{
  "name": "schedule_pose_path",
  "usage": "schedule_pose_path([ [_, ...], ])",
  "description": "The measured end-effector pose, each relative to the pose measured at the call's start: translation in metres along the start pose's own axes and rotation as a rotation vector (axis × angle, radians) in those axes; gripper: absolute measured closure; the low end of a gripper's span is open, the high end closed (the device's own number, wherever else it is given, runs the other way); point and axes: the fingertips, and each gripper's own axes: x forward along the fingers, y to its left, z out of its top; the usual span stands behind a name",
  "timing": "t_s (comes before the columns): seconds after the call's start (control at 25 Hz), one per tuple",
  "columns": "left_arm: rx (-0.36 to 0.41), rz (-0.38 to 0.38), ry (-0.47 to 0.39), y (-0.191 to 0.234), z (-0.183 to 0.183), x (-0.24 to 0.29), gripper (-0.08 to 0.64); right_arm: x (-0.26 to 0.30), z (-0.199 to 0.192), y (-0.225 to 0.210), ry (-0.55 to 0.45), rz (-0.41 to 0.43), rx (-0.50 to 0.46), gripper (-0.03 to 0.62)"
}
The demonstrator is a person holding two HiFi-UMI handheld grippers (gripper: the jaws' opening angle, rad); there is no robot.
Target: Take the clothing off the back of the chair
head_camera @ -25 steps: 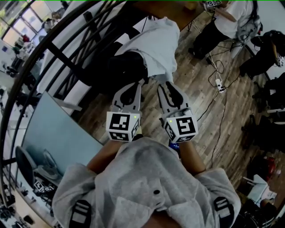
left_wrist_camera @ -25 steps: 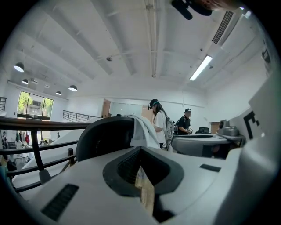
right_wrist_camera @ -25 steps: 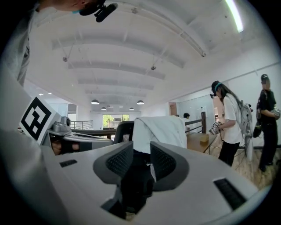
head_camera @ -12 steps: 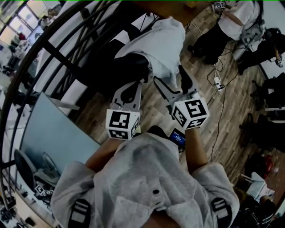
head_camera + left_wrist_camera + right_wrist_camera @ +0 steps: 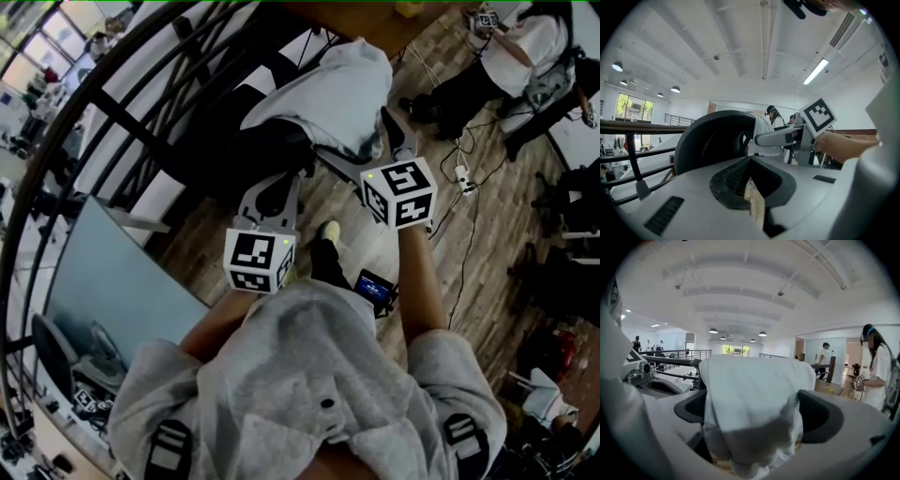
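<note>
The chair's [image 5: 267,141] back is being largely covered by the white garment [image 5: 328,89] draped over it. In the right gripper view the chair is being hidden entirely behind that garment, whose hem is being cut off by the right claw's [image 5: 361,141] body.

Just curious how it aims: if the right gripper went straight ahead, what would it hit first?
The white garment on the chair back; it hangs between the jaws of the right gripper, which have just been opening.
</note>
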Motion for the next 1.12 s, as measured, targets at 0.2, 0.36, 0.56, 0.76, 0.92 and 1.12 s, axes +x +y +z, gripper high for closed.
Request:
schedule_pose_path([
  [0.2, 0.016, 0.013, 0.006, 0.005, 0.003, 0.004, 0.549, 0.024, -0.011, -0.006, 0.082, 0.079, -0.053, 0.011],
  [0.36, 0.007, 0.024, 0.006, 0.008, 0.005, 0.004, 0.549, 0.037, -0.018, -0.006, 0.133, 0.112, -0.105, 0.014],
  [0.56, 0.005, 0.033, 0.007, 0.013, 0.007, 0.002, 0.549, 0.036, -0.016, -0.001, 0.172, 0.181, -0.135, 0.111],
  [0.76, -0.004, 0.05, 0.011, 0.023, 0.007, -0.003, 0.549, 0.029, -0.017, 0.003, 0.201, 0.188, -0.123, 0.232],
  [0.92, -0.003, 0.058, 0.005, 0.025, 0.008, -0.01, 0.549, 0.013, -0.019, -0.001, 0.199, 0.177, -0.093, 0.248],
  [1.12, -0.015, 0.068, 0.014, 0.032, 0.003, -0.013, 0.549, -0.001, -0.016, -0.004, 0.202, 0.192, -0.051, 0.299],
])
